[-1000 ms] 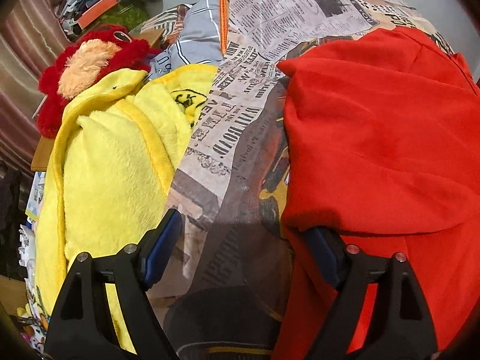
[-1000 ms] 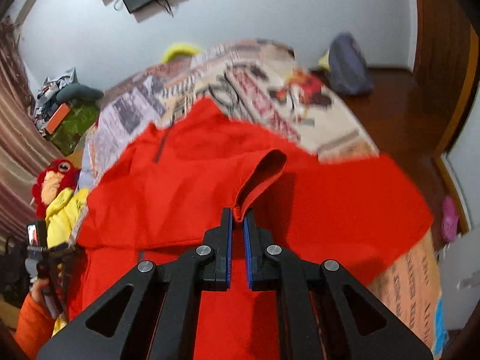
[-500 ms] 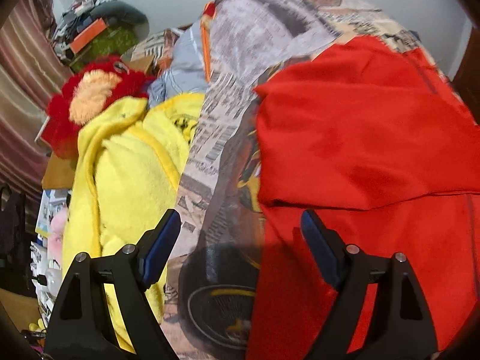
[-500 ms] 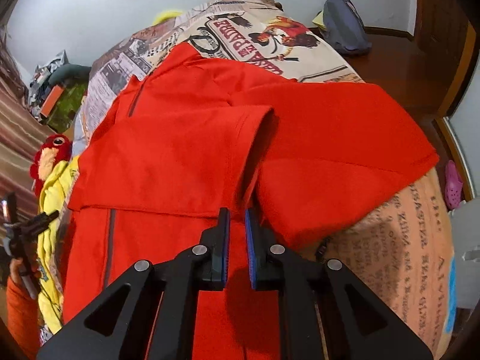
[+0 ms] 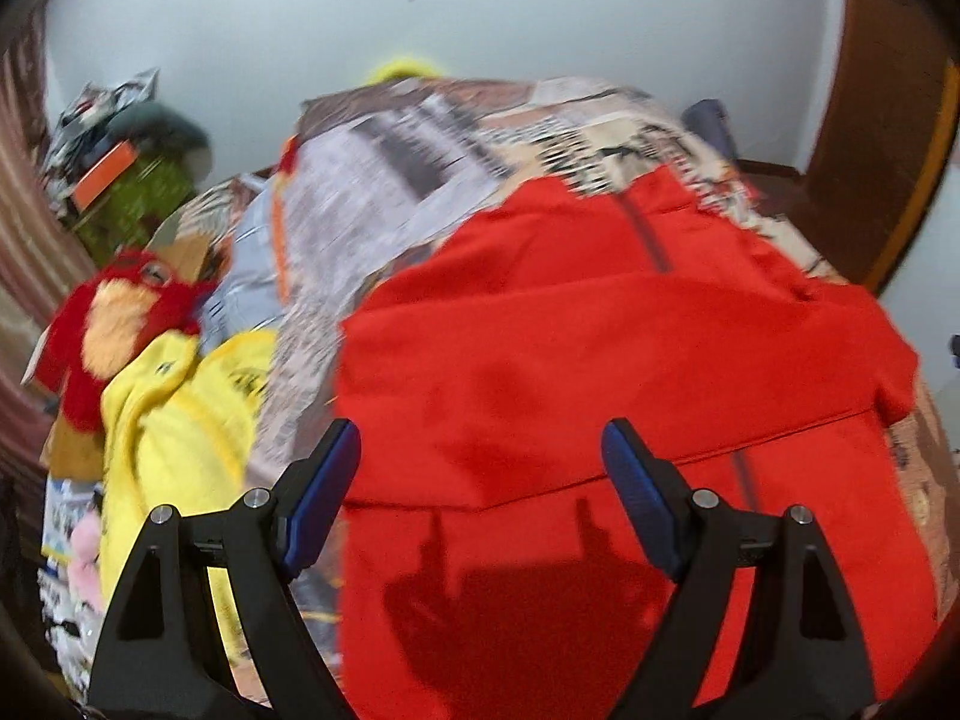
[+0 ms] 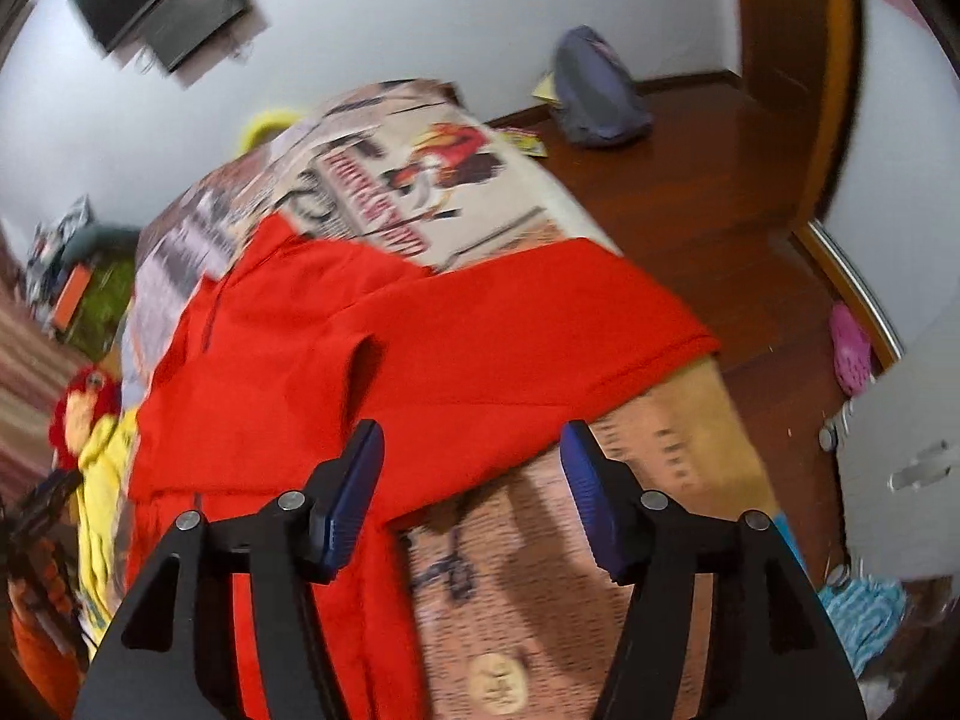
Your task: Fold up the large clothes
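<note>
Large red fabric garment point(image 5: 600, 360) lies folded across the newsprint-patterned bed cover point(image 6: 432, 198), reaching its right edge. Left gripper point(image 5: 480, 480) spread wide, empty; right gripper point(image 6: 468, 480) likewise, above the garment.

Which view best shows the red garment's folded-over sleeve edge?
The left wrist view: the red garment fills it, fold line running straight across. The right wrist view shows the garment off to the left, more blurred, one side draping over the bed edge.

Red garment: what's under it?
The red garment lies on a newspaper-print bedspread, which shows beyond its far and side edges. Whatever sits beneath the garment's middle is covered and cannot be seen.
</note>
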Tool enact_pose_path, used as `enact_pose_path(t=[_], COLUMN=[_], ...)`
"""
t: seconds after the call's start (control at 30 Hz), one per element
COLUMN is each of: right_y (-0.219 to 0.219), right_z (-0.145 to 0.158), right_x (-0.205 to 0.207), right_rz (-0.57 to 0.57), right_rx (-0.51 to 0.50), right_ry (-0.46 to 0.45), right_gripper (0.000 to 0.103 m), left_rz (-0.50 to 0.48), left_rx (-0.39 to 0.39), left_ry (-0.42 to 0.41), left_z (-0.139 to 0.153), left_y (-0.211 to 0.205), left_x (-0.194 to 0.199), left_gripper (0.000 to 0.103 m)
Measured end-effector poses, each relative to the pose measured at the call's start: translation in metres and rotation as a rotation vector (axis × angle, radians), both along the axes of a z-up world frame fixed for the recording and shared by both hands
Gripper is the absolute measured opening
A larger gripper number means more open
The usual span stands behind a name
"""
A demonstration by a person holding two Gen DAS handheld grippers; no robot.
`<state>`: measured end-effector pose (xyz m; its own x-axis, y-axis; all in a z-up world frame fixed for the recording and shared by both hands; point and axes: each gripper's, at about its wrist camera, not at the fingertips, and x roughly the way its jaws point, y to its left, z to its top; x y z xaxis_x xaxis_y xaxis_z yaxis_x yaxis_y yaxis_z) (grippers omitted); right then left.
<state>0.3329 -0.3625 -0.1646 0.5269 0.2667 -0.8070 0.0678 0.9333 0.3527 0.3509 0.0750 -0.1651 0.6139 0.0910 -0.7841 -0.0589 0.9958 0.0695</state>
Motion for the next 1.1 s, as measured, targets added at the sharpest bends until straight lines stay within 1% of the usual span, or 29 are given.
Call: enact_pose_path(t=[0.13,0.3,0.37,0.4,0.47,0.57,0.63,0.67,0.7,0.73,0.8,0.83,0.9,0.93,1.0,1.07,1.1], right_y=[-0.031,-0.053,-0.055,-0.055,-0.055,-0.057,-0.061,-0.063,-0.064,-0.064,-0.065,-0.067,-0.074,-0.075,-0.078,-0.078,-0.077], right_z=[-0.027,-0.065,-0.074,-0.075,-0.078,-0.089,-0.093,-0.094,-0.093,-0.091,-0.085,-0.083,-0.072,-0.065,-0.042,-0.009,0.001], right_x=[0.014,0.030,0.037,0.039,0.047,0.061,0.067,0.069,0.072,0.075,0.081,0.081,0.080,0.079,0.073,0.065,0.064], right_rz=[-0.086,-0.179,-0.209,-0.221,-0.247,-0.295,-0.338,-0.354,-0.365,-0.366,-0.367,-0.368,-0.368,-0.369,-0.369,-0.361,-0.357], right_rx=[0.099,0.211,0.233,0.231,0.218,0.239,0.241,0.236,0.225,0.204,0.167,0.170,0.206,0.204,0.160,0.104,0.092], right_ry=[0.076,0.156,0.162,0.156,0.136,0.141,0.133,0.128,0.128,0.122,0.114,0.111,0.091,0.074,0.019,-0.061,-0.085], right_gripper=[0.057,0.057,0.058,0.060,0.060,0.060,0.057,0.052,0.045,0.040,0.016,0.010,0.007,0.006,0.006,0.005,0.005], left_rz=[-0.056,-0.086,-0.090,-0.089,-0.081,-0.063,-0.054,-0.050,-0.045,-0.041,-0.034,-0.031,-0.027,-0.026,-0.027,-0.028,-0.029], left_rx=[-0.041,-0.060,-0.070,-0.073,-0.075,-0.087,-0.089,-0.087,-0.085,-0.083,-0.082,-0.083,-0.085,-0.086,-0.089,-0.092,-0.091], left_ry=[-0.008,0.019,0.042,0.049,0.069,0.101,0.112,0.115,0.118,0.123,0.130,0.133,0.135,0.133,0.128,0.121,0.118], left_z=[-0.002,-0.020,-0.031,-0.035,-0.044,-0.058,-0.063,-0.065,-0.067,-0.069,-0.072,-0.073,-0.073,-0.073,-0.070,-0.067,-0.065], left_y=[-0.028,-0.051,-0.055,-0.056,-0.056,-0.053,-0.050,-0.048,-0.047,-0.046,-0.044,-0.043,-0.042,-0.041,-0.040,-0.039,-0.038], left_x=[0.012,0.026,0.032,0.032,0.035,0.039,0.039,0.039,0.039,0.039,0.040,0.040,0.038,0.037,0.034,0.030,0.029], left_gripper=[0.083,0.083,0.083,0.083,0.083,0.083,0.083,0.083,0.083,0.083,0.083,0.083,0.083,0.083,0.083,0.083,0.083])
